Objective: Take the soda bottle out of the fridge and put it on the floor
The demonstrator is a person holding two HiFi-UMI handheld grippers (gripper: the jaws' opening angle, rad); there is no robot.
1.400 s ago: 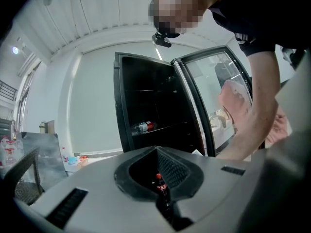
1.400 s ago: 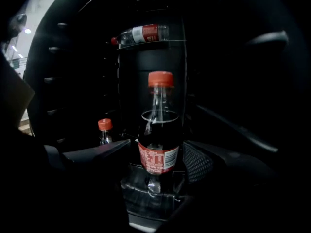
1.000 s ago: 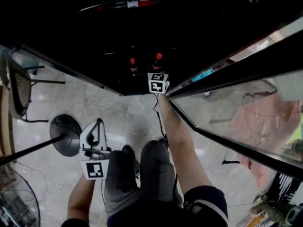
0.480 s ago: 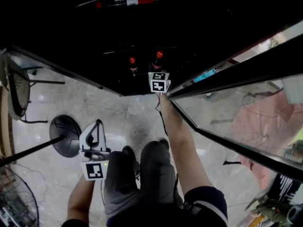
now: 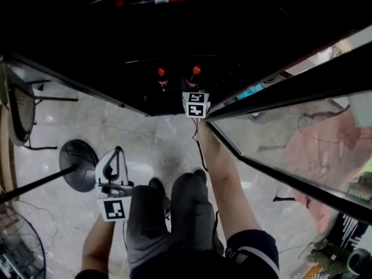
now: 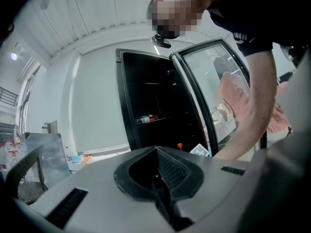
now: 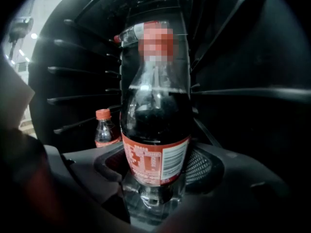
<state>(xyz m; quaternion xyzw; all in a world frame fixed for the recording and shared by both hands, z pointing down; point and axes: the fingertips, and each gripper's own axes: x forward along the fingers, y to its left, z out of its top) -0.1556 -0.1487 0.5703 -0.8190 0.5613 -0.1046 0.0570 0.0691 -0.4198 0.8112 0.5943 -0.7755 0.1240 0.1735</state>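
The soda bottle (image 7: 154, 130), dark cola with a red label, stands upright on a shelf inside the dark fridge (image 5: 145, 51). My right gripper (image 7: 155, 161) has just been closing around its lower body, and both pads now press on it. In the head view this gripper (image 5: 196, 100) reaches into the fridge below the bottle's red cap (image 5: 196, 70). My left gripper (image 5: 116, 161) hangs over the floor at the left, jaws shut on nothing. In its own view, the left gripper (image 6: 156, 152) points toward the open fridge.
A smaller red-capped bottle (image 7: 105, 130) stands left of the held one. Another bottle (image 6: 146, 119) lies on a higher shelf. The glass fridge door (image 5: 279, 150) swings open at the right. A round stand base (image 5: 78, 164) and a chair (image 5: 20, 109) sit at the left.
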